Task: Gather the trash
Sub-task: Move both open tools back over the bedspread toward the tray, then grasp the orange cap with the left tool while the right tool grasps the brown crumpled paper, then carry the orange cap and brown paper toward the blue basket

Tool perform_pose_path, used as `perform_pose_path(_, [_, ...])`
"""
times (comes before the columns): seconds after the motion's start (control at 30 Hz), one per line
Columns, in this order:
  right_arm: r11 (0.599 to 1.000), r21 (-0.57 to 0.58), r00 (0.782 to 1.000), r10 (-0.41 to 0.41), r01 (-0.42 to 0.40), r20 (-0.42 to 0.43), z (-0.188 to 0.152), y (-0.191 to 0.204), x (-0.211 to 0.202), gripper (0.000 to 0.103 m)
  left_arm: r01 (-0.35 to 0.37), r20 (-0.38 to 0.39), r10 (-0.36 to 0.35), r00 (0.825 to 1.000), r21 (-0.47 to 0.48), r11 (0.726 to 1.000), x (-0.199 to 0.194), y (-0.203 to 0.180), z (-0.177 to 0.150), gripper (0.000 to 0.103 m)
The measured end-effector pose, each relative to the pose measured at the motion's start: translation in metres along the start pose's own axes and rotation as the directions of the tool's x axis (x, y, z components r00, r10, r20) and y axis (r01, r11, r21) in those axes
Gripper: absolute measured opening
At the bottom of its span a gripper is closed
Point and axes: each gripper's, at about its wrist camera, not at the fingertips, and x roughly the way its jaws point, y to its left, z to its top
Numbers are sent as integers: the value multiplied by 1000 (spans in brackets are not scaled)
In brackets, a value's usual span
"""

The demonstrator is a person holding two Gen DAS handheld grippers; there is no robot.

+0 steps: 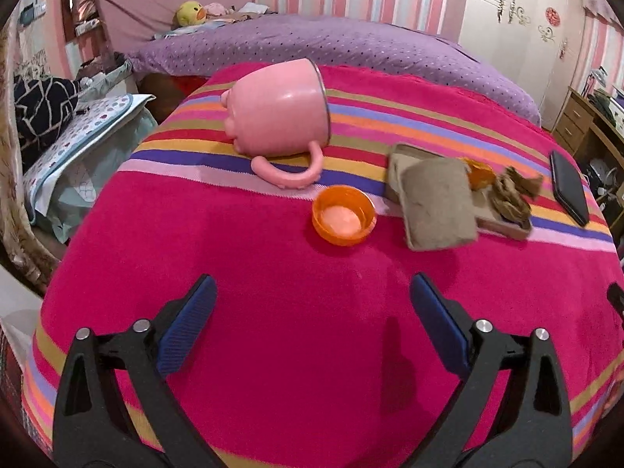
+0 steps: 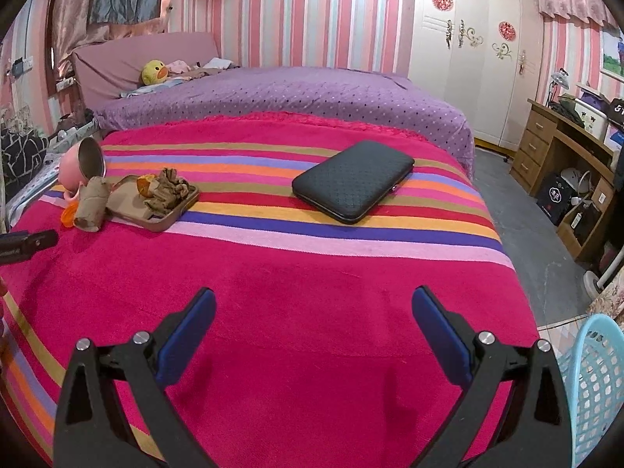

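Nearest the lenses, the left gripper (image 1: 312,327) and right gripper (image 2: 314,331) both hover with jaws spread wide and empty over the striped blanket (image 1: 273,351). Collection looks unstarted: the orange cap (image 1: 344,214), cardboard tube (image 1: 436,202) and tray of brown scraps (image 2: 156,202) lie beside the tipped pink mug (image 1: 279,111). The blue basket (image 2: 592,390) waits off the bed's right edge, with open blanket between.
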Motion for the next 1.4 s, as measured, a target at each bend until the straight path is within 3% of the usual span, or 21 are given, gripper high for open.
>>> perform_pose_path(0.17, [1000,-18,1000,6,-7,-9,4,7,5,98,-8,-8,9,1000,18,1000,15,-5,11,87])
perform_pose_path(0.37, [998,-44,998,45,-47,-39,12,25,18,98,-21,-5,21,1000,50,999,28,-12,26,73])
perform_pose_path(0.53, [993,-83,997,80,-81,-21,31,52,27,98,-1,11,0,1000,60,998,28,-10,29,40])
perform_pose_path(0.67, [983,-154,994,106,-105,0,49,87,37,98,6,14,-7,1000,57,998,27,-4,30,39])
perform_pose_path(0.8, [971,-218,995,103,-101,-2,66,117,53,98,-41,42,38,998,91,995,18,2,29,39])
perform_pose_path(0.9, [963,-246,994,111,-112,-16,78,133,67,98,-50,61,46,997,66,997,9,13,32,39])
perform_pose_path(0.97, [959,-260,994,104,-110,-36,81,143,79,93,-52,65,49,997,51,997,6,19,34,39])
perform_pose_path(1.03, [954,-264,989,121,-138,-82,80,148,90,69,-67,64,65,996,38,997,5,25,35,39])
perform_pose_path(1.1, [947,-281,985,130,-158,-114,76,153,97,52,-74,65,72,995,22,997,2,29,36,39])
perform_pose_path(1.4, [958,-241,988,156,-156,-21,71,126,60,46,-60,118,58,991,15,998,-30,21,27,39])
